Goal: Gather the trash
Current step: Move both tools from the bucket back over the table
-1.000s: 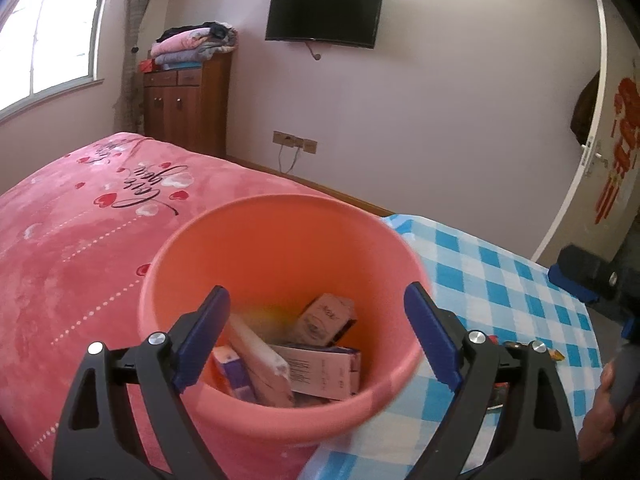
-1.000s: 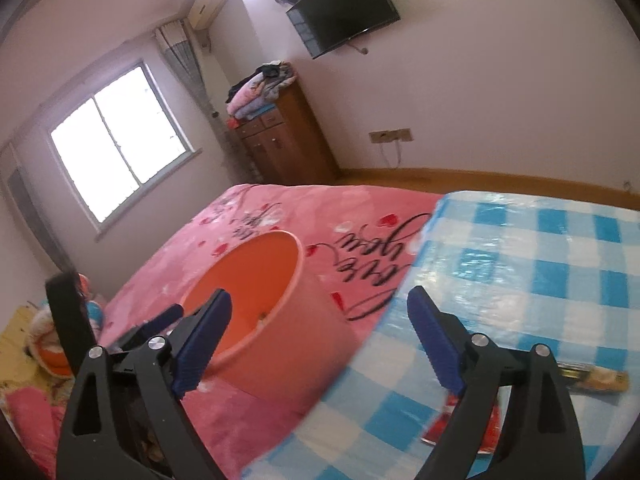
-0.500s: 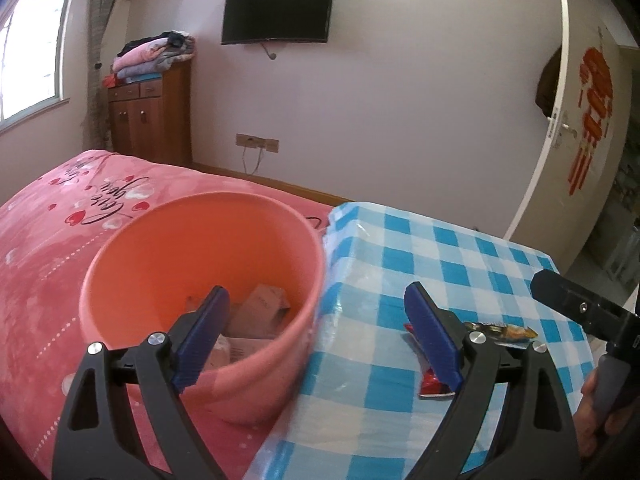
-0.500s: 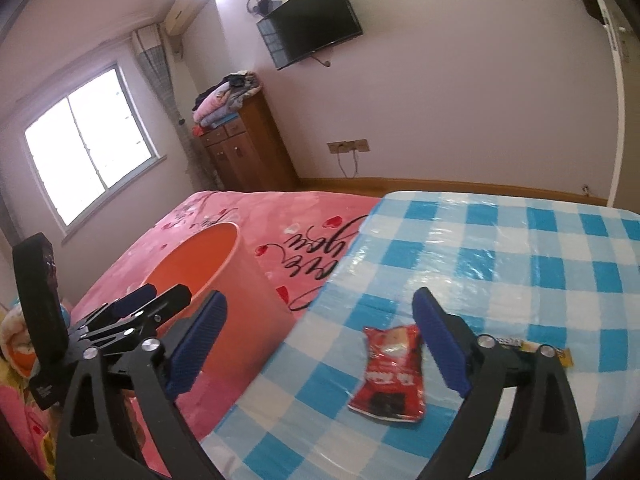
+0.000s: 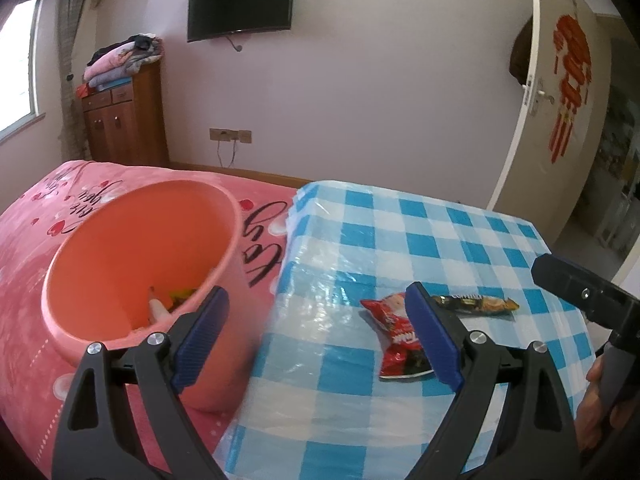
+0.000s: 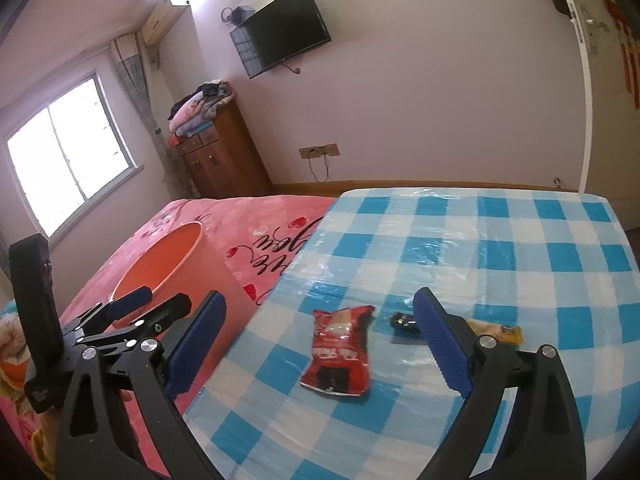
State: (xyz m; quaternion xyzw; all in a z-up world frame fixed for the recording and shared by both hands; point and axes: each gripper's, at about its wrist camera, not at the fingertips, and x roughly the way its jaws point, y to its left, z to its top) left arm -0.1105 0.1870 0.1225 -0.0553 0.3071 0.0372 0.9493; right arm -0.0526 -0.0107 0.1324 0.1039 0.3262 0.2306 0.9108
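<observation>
- Bedroom, pale lilac walls; black wall-mounted television (image 5: 241,3) high up, switched off.
- Wooden cabinet (image 6: 222,152) against the wall beside the window (image 6: 68,156), folded clothes (image 6: 200,110) stacked on top.
- White door (image 5: 538,92) at right, ajar, with red paper decoration.
- Pink bedspread (image 5: 28,232) printed with hearts and black script, covering the left part of the surface.
- Blue-and-white checked plastic cloth (image 6: 480,240), glossy and wrinkled, covering the right part.
- Pink bucket (image 5: 100,240) standing on the bedspread just beside the cloth's edge, several discarded items at the bottom.
- Red snack wrapper (image 6: 340,354) flat on the checked cloth, well apart from the bucket.
- Dark-and-yellow wrapper (image 5: 476,304) just beyond the red one, also on the cloth.
- Left gripper (image 5: 316,336) spread wide, nothing between the blue pads.
- Right gripper (image 6: 320,344) likewise released, empty, above the red wrapper.
</observation>
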